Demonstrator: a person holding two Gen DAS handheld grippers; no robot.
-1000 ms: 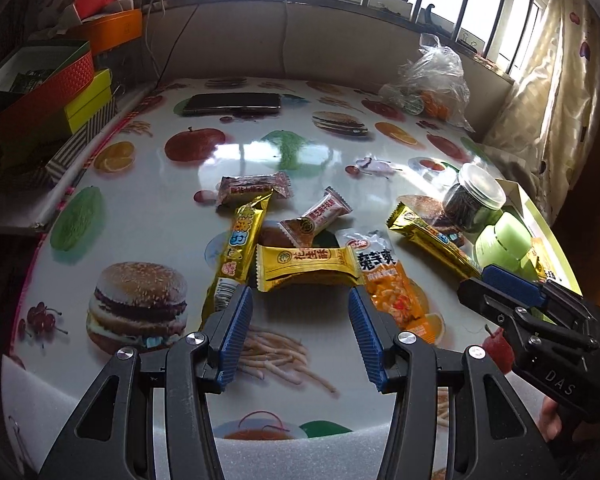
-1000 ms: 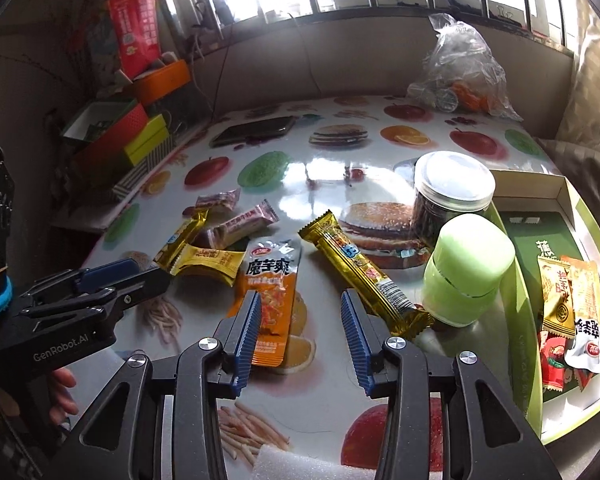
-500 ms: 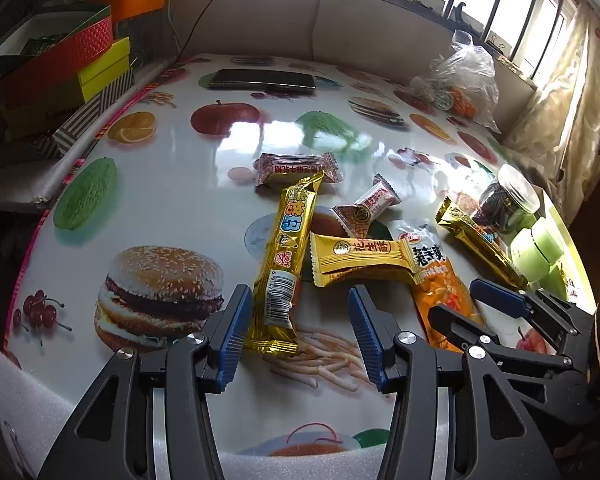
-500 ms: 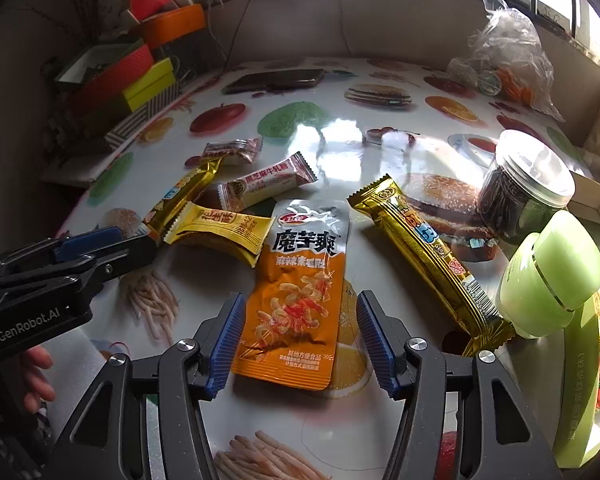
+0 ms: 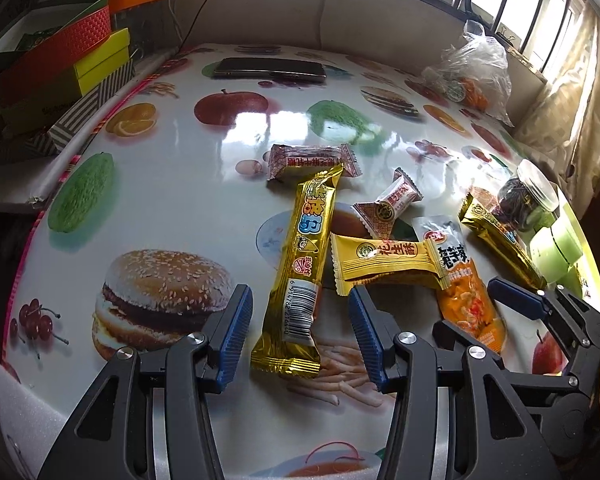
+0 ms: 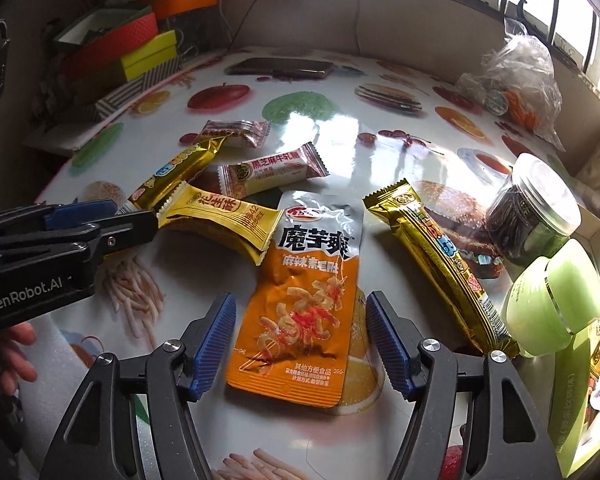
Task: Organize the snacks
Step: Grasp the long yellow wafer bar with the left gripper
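Observation:
A long gold bar [image 5: 306, 264] lies on the fruit-print table with its near end between the fingers of my left gripper [image 5: 300, 338], which stands open with gaps on both sides. My right gripper [image 6: 300, 344] straddles the lower half of an orange pouch [image 6: 308, 300]; its jaws are opening and the pads do not touch it. A yellow packet [image 6: 220, 220] overlaps the pouch's top corner. A second gold bar [image 6: 440, 260], a red-and-white candy [image 6: 272, 172] and a brown wrapper [image 6: 236, 132] lie around them.
At the right stand a dark-filled jar [image 6: 532, 208] and a green jar [image 6: 552, 304] against a green box [image 6: 596, 360] holding snacks. A phone [image 5: 270, 68] and a plastic bag [image 5: 472, 76] lie at the back. Stacked boxes [image 5: 60, 60] line the left edge.
Both grippers came down closer to the snacks. The right jaws widened around the orange pouch. The left gripper now frames the gold bar's near end.

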